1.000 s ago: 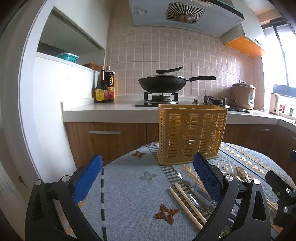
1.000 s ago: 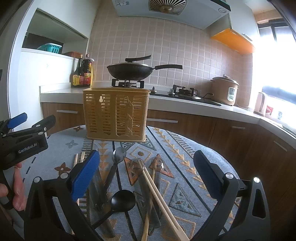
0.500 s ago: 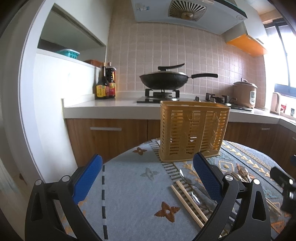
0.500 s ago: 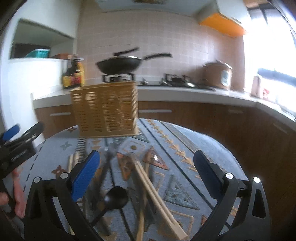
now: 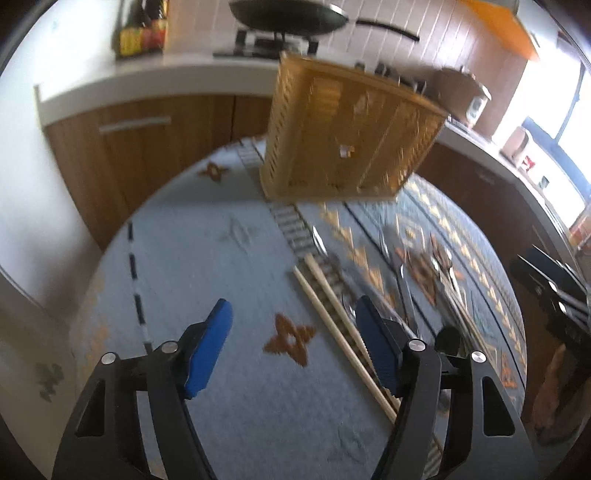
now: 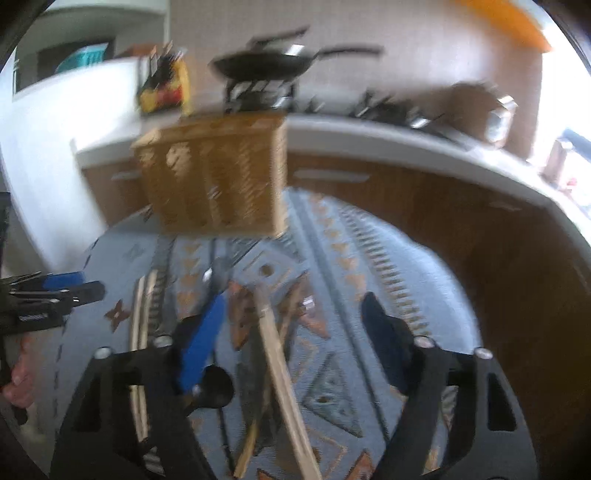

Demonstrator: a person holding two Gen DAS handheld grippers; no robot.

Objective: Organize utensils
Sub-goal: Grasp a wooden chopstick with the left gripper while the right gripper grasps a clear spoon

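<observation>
My two blue-padded grippers, left [image 5: 291,339] and right [image 6: 291,332], have just been closing, empty, as chopsticks [image 5: 334,332] and spoons [image 6: 216,275] lie before the empty yellow slatted basket [image 5: 343,133]; nothing sorted yet.

A white countertop [image 5: 155,79] runs along wooden cabinets [image 5: 110,147] beneath a pinkish tiled wall [image 6: 406,66]. A black wok [image 6: 266,64] sits on the stove, sauce bottles [image 5: 142,33] stand to its left, and bright daylight floods a window [image 5: 569,147] at right.
</observation>
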